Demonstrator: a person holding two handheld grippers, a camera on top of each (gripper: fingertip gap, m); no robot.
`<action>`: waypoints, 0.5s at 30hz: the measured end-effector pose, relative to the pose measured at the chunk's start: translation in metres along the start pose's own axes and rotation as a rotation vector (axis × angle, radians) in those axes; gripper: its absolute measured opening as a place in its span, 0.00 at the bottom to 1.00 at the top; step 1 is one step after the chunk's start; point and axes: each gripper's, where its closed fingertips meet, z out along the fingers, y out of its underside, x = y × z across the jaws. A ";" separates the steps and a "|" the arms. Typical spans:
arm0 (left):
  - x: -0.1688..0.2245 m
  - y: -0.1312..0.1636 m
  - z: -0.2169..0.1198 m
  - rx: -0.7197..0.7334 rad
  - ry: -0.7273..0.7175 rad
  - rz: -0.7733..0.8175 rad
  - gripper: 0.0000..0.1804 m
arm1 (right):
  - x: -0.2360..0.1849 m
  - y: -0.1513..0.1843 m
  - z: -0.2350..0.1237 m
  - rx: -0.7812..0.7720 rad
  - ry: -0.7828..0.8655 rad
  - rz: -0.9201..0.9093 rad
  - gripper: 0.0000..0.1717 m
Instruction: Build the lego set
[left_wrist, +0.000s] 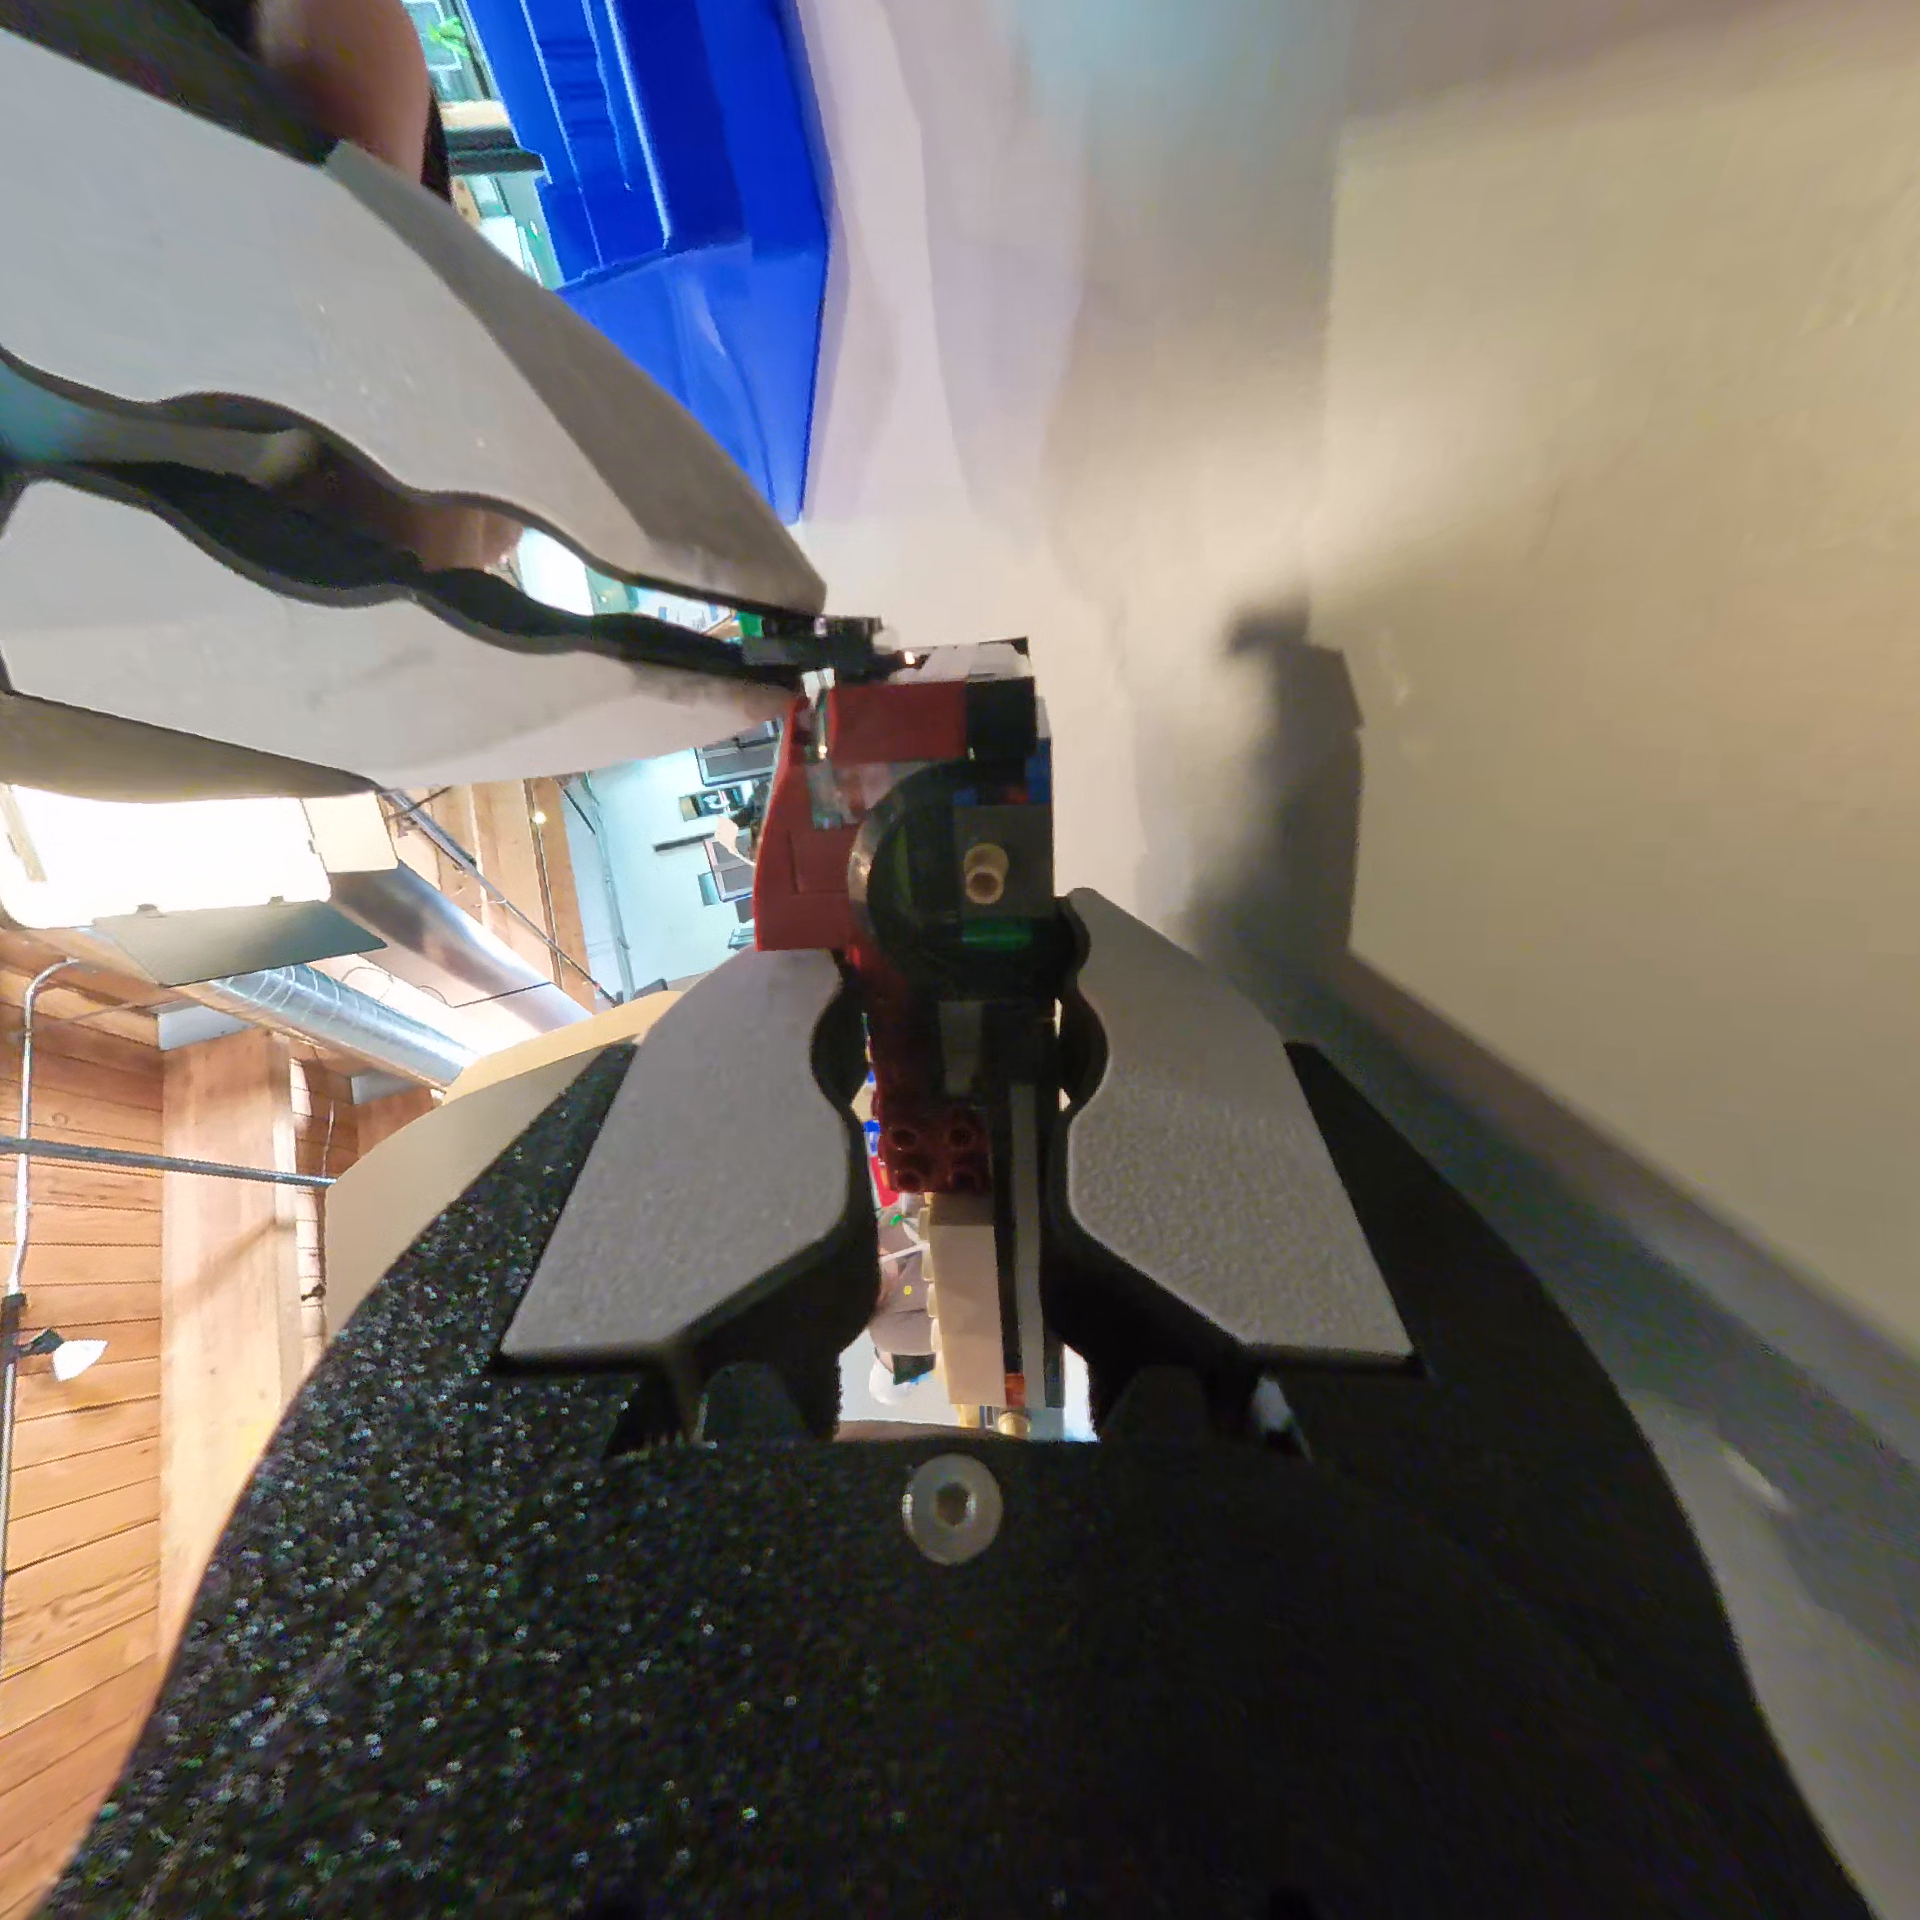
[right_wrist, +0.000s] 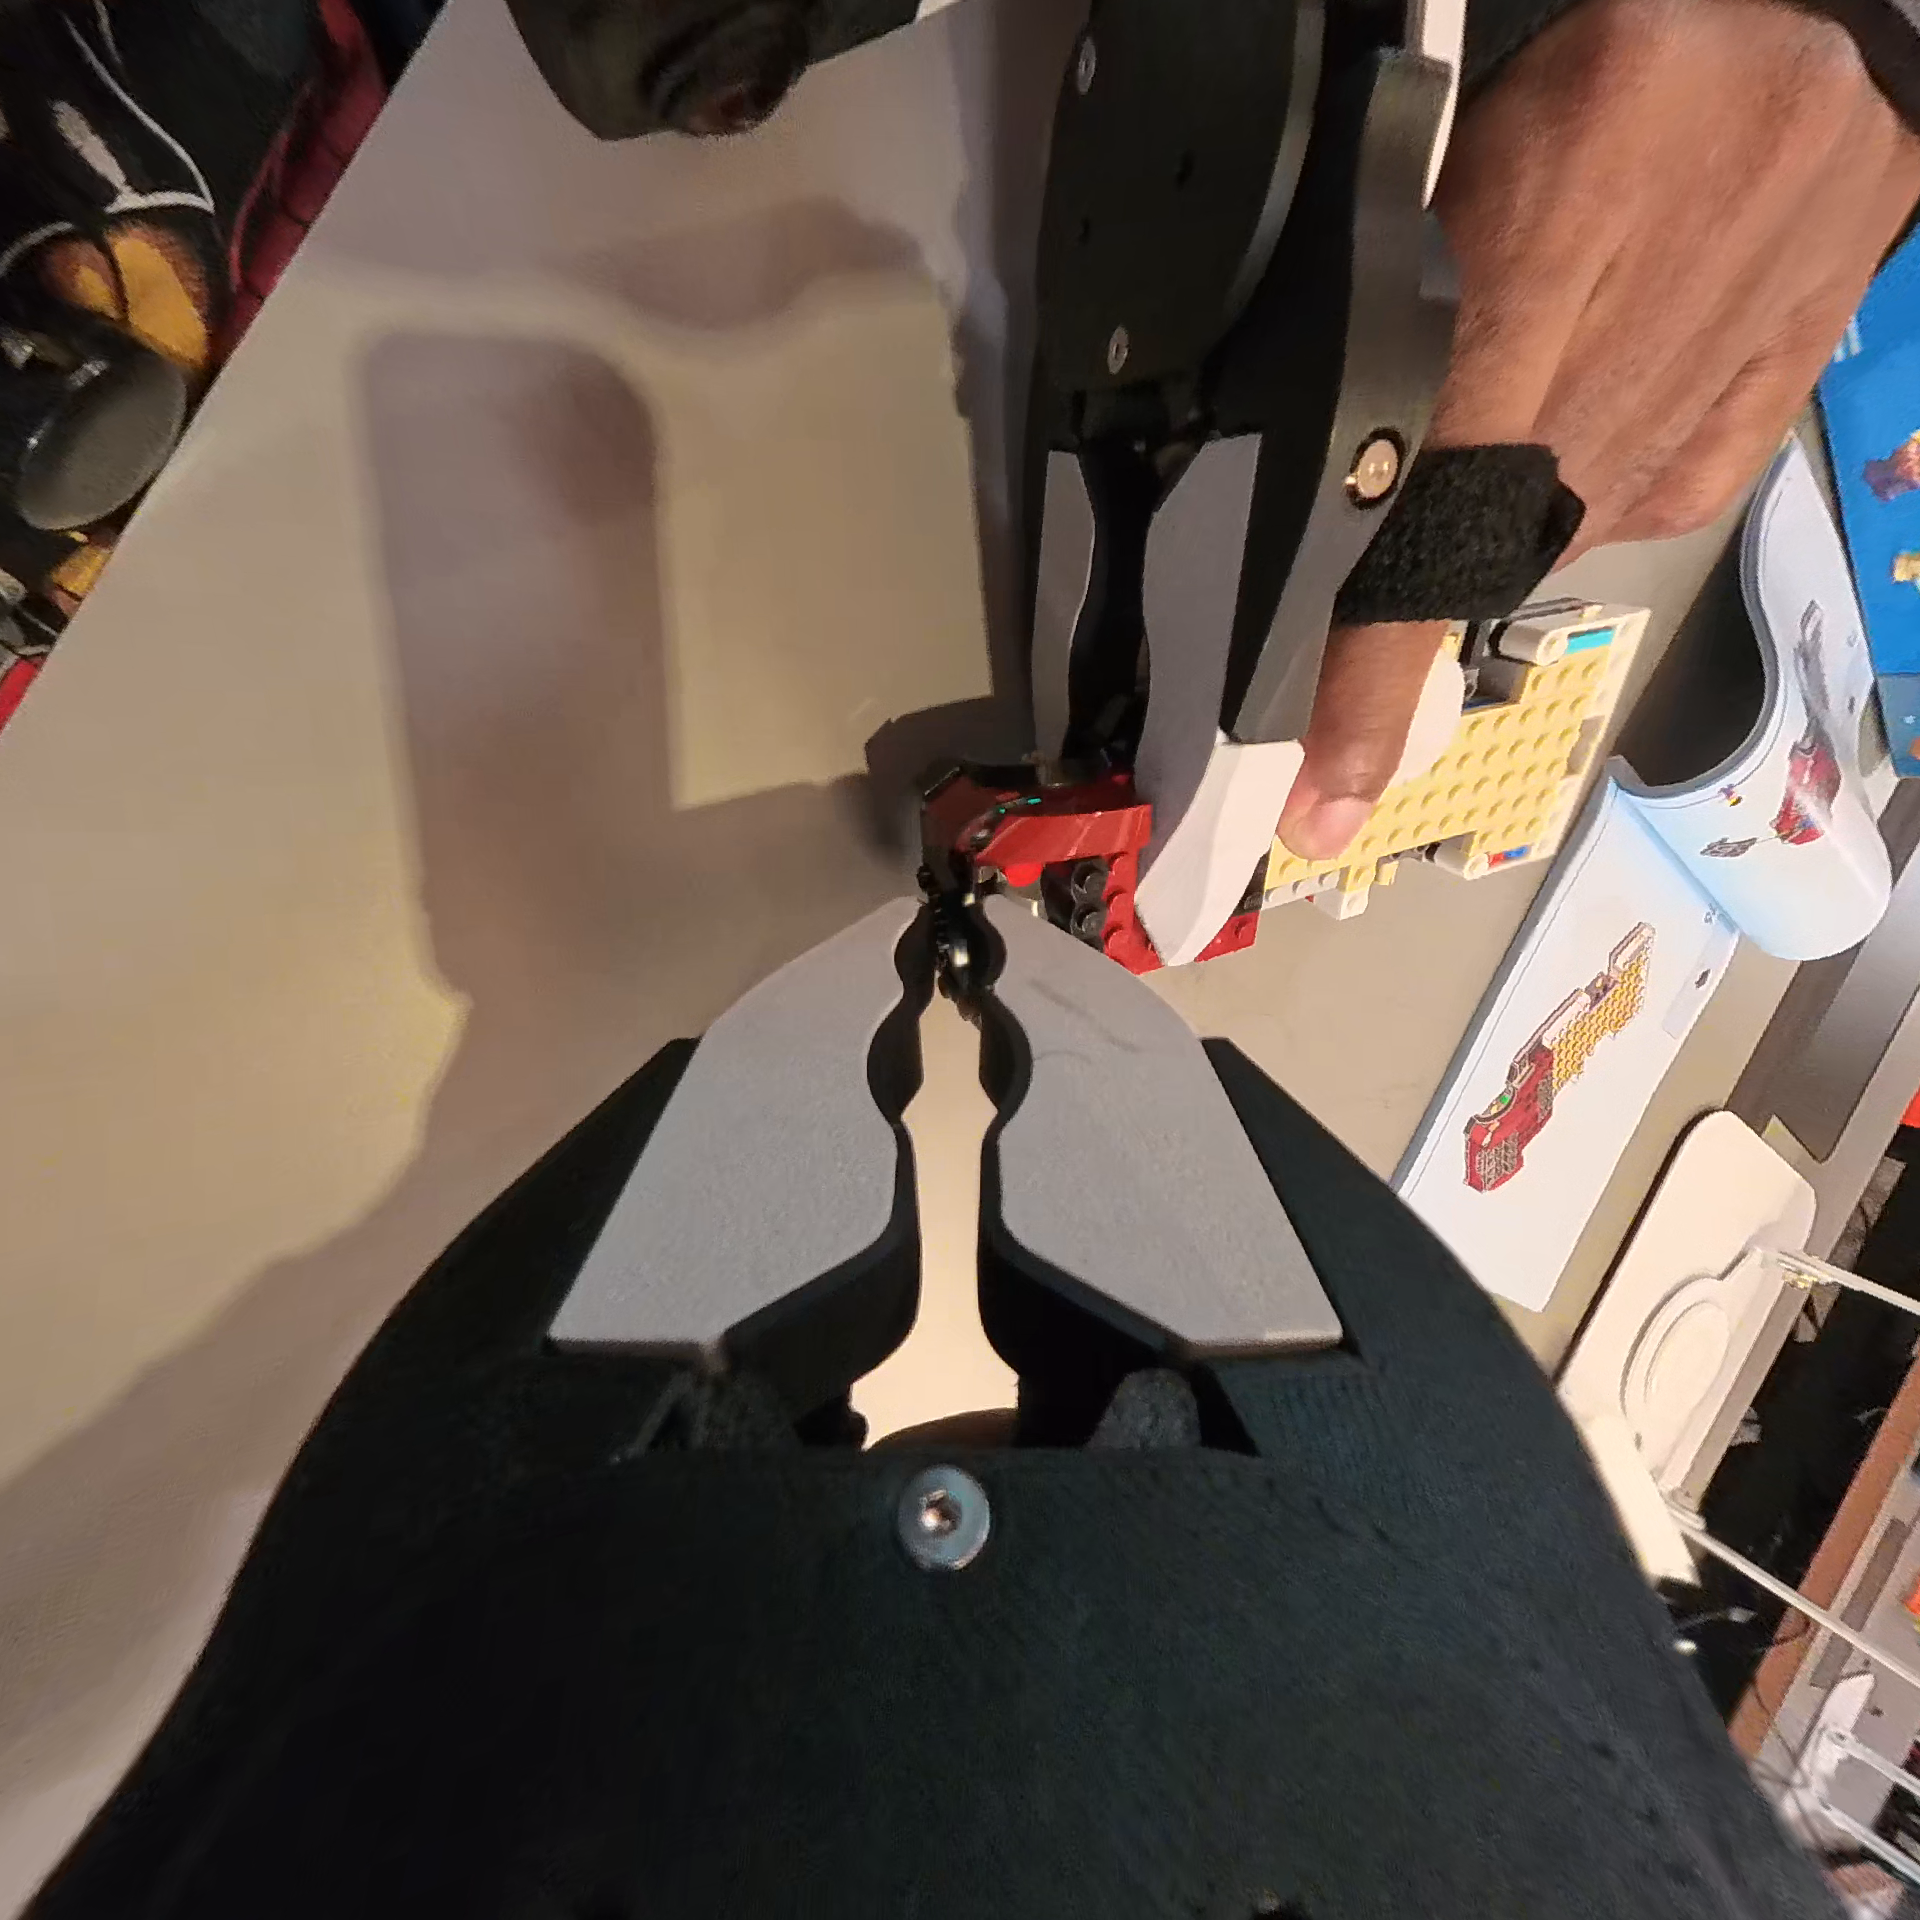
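My left gripper is shut on a brick-built model of dark red, black and tan parts, gripping it by its sides. In the right wrist view the model hangs just above the white table, with its tan studded plate to the right, and the left gripper's grey fingers reach down from above. My right gripper is shut on a small thin black piece, pressed to the model's red front end. It also shows in the left wrist view, at the model's top.
A hand holds the left gripper. A picture instruction booklet and a blue box lie at the right. A blue bin stands beyond the model. The white table stretches to the left. The left gripper's tips are roughly 5 centimeters from the right gripper's.
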 end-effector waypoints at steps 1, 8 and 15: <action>0.000 0.000 0.000 -0.001 0.000 -0.008 0.18 | 0.001 0.000 0.000 0.002 0.006 0.011 0.03; -0.003 0.000 0.001 0.007 -0.010 -0.052 0.18 | 0.007 -0.001 -0.004 0.023 0.051 0.062 0.04; -0.002 0.000 0.002 0.011 -0.005 -0.069 0.18 | 0.005 0.001 -0.003 0.013 0.106 0.006 0.04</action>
